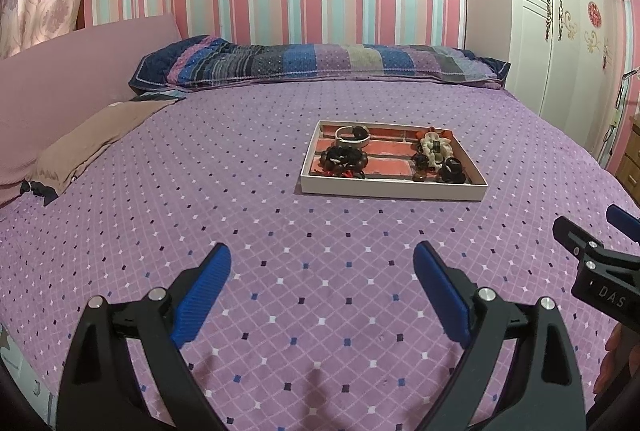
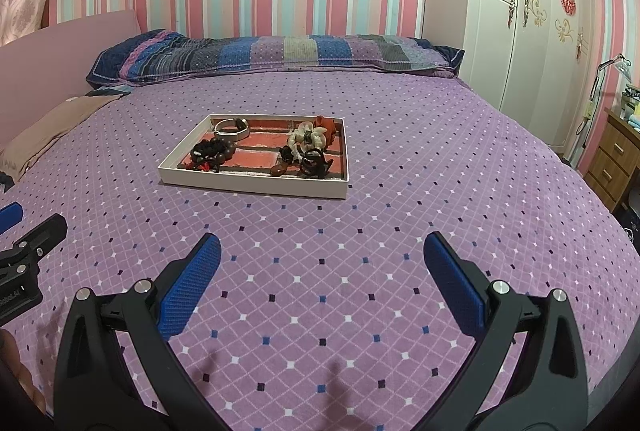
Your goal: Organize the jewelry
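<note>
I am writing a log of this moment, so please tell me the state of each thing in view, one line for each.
left gripper: open, empty, above the bedspread
right gripper: open, empty, above the bedspread
tray: flat on the bed, uncovered, jewelry inside
white bangle: lying in the tray's far left corner
dark bead bracelet: heaped in the tray
wardrobe: doors closed
</note>
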`<state>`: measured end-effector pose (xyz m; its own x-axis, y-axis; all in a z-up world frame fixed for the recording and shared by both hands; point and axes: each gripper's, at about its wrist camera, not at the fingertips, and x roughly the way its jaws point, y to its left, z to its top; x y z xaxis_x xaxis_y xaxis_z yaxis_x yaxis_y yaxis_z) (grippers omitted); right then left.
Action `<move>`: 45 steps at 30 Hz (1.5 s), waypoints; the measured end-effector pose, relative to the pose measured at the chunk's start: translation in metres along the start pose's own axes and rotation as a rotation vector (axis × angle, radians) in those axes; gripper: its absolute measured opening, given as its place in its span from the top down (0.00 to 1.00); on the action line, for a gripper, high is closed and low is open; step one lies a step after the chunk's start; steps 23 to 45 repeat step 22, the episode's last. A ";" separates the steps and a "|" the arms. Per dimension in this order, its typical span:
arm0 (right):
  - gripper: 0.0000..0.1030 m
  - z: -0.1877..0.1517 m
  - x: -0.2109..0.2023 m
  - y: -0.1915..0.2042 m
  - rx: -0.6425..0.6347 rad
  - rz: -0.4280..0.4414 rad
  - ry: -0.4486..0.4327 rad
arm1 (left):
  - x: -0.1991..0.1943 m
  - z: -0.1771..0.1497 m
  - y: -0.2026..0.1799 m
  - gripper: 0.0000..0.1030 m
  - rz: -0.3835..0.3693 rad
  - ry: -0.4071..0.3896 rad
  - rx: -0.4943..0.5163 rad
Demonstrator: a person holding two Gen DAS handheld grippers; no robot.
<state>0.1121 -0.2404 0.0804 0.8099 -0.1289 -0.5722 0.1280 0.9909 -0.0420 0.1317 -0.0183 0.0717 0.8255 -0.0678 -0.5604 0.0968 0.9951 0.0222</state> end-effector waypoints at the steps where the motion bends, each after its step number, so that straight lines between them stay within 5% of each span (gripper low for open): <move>1: 0.04 0.000 0.000 0.000 0.000 0.000 -0.001 | 0.000 0.000 0.000 0.12 0.001 -0.001 0.001; 45: 0.04 0.000 0.011 -0.003 0.005 -0.003 0.014 | 0.013 -0.001 -0.001 0.12 0.005 0.017 0.022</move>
